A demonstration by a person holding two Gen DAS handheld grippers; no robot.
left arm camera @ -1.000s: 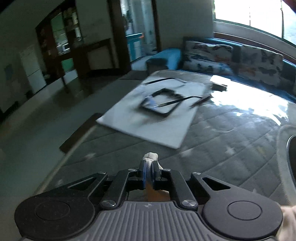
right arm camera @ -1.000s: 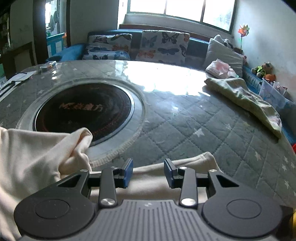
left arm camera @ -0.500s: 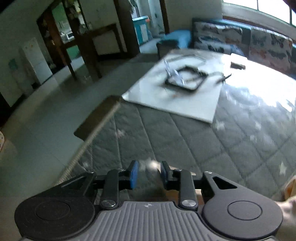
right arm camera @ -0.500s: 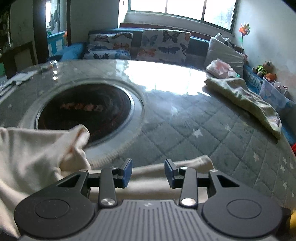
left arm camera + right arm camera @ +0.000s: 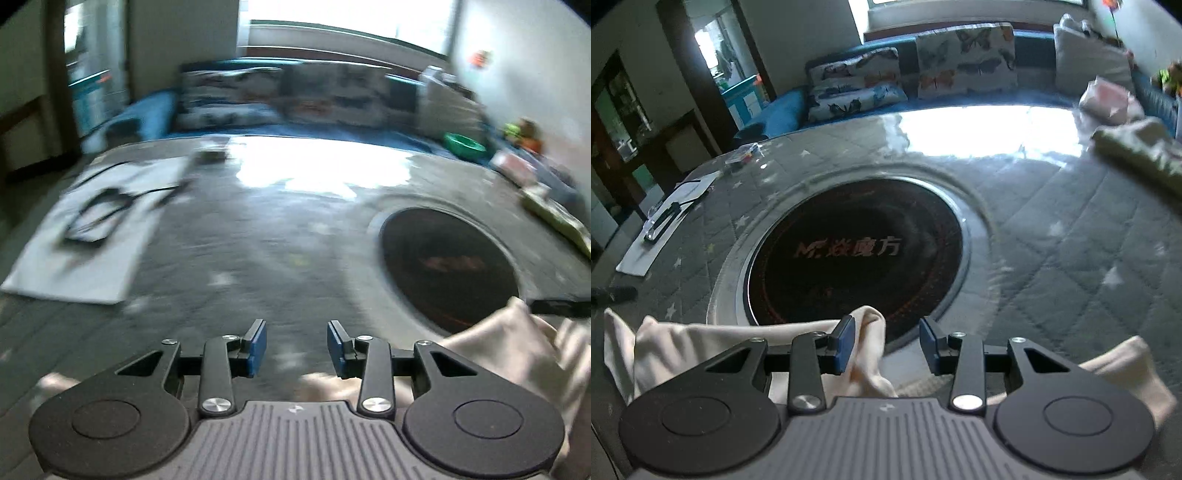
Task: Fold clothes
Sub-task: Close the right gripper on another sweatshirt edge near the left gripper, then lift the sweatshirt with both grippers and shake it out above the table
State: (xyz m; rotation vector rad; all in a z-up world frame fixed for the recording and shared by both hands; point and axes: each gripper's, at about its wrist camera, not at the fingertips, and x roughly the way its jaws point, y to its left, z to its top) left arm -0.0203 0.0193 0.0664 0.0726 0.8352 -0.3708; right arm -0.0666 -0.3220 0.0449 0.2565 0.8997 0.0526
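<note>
Cloth (image 5: pixel 713 338) lies bunched at the table's (image 5: pixel 1071 266) six o'clock edge, not yet flat-folded. Your left tongs (image 5: pixel 297 345) and right tongs (image 5: pixel 886 341) gape, gripping nothing.

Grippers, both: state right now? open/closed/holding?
Left gripper: open, holding nothing.
Right gripper: open; a fold of the cream garment lies between the jaws, not clamped.

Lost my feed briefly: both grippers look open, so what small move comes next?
Probably close the right gripper on the cream garment: a fold already sits between its open jaws. The left gripper is open over bare table.
</note>
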